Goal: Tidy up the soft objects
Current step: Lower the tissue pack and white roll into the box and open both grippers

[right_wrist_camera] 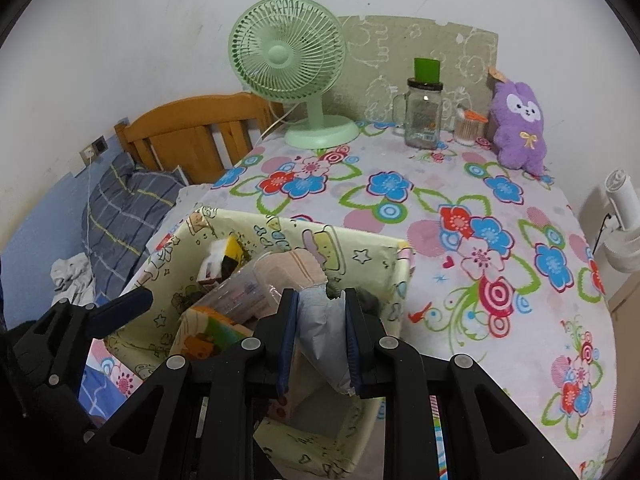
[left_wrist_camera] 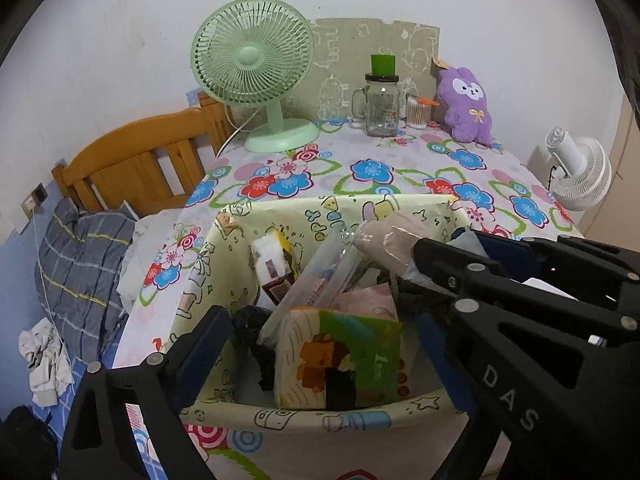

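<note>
A pale yellow fabric box [left_wrist_camera: 280,216] [right_wrist_camera: 360,248] stands on the flowered tablecloth, holding several soft packs. My right gripper [right_wrist_camera: 320,296] is shut on a grey and beige plastic-wrapped pack [right_wrist_camera: 320,320] above the box's right side; in the left wrist view the pack [left_wrist_camera: 388,236] sticks out from that gripper [left_wrist_camera: 424,256]. My left gripper [left_wrist_camera: 320,324] is open wide over the box, its pads standing clear on both sides of a colourful tissue pack [left_wrist_camera: 340,360]. One of its fingers [right_wrist_camera: 124,308] shows in the right wrist view. A purple plush toy [left_wrist_camera: 466,104] [right_wrist_camera: 518,128] sits at the back right.
At the back of the table stand a green fan [left_wrist_camera: 252,68] [right_wrist_camera: 288,52], a glass jar mug [left_wrist_camera: 380,108] [right_wrist_camera: 424,116] and a cotton swab tub [left_wrist_camera: 418,114]. A wooden headboard [left_wrist_camera: 132,160] and checked pillow [left_wrist_camera: 80,264] lie left; a white fan [left_wrist_camera: 580,172] stands right.
</note>
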Demonstrator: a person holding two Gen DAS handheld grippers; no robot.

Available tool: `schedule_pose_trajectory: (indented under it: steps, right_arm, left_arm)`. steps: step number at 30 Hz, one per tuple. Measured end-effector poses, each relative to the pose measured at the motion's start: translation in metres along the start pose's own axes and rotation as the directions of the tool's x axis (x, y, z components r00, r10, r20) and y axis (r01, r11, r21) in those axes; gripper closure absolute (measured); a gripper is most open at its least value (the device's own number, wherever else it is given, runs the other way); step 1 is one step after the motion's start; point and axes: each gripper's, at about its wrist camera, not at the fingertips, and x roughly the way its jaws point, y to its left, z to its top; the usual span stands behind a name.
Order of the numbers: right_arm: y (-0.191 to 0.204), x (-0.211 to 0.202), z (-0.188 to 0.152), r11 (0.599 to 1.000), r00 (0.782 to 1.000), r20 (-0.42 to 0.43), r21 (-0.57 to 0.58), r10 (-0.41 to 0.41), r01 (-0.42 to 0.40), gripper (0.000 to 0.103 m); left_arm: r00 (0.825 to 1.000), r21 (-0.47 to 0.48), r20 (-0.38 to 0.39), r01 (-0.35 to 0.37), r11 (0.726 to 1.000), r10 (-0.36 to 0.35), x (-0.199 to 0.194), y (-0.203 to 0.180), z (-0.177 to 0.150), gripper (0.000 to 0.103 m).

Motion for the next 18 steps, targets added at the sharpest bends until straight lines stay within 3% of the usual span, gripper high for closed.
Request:
schedule_pose_trajectory:
  steps: [7, 10, 12, 14, 18]
  right_arm:
    - [0.005, 0.011, -0.003, 1.000, 0.999, -0.034, 0.004, 0.024, -0.024, 0.076]
    - [0.009, 0.015, -0.005, 1.000, 0.998, -0.053, -0.019, 0.020, -0.021, 0.064]
    - [0.009, 0.015, -0.006, 1.000, 0.998, -0.054, -0.014, 0.018, -0.019, 0.048]
    - [0.008, 0.015, -0.006, 1.000, 0.998, -0.053, -0.010, 0.015, -0.015, 0.041]
    - [0.007, 0.011, -0.006, 1.000, 0.999, -0.046, -0.013, -0.006, 0.005, 0.036]
  left_arm:
    - [1.000, -0.009, -0.022, -0.015, 1.000, 0.014, 0.006, 0.006, -0.002, 0.006]
    - [1.000, -0.014, -0.028, -0.014, 1.000, 0.014, 0.008, 0.008, -0.003, 0.006]
    - [0.999, -0.013, -0.032, -0.011, 1.000, 0.010, 0.008, 0.008, -0.003, 0.006]
    - [0.999, -0.012, -0.032, -0.008, 1.000, 0.007, 0.008, 0.007, -0.004, 0.006]
    - [1.000, -0.012, -0.030, -0.002, 1.000, 0.001, 0.006, 0.005, -0.004, 0.005]
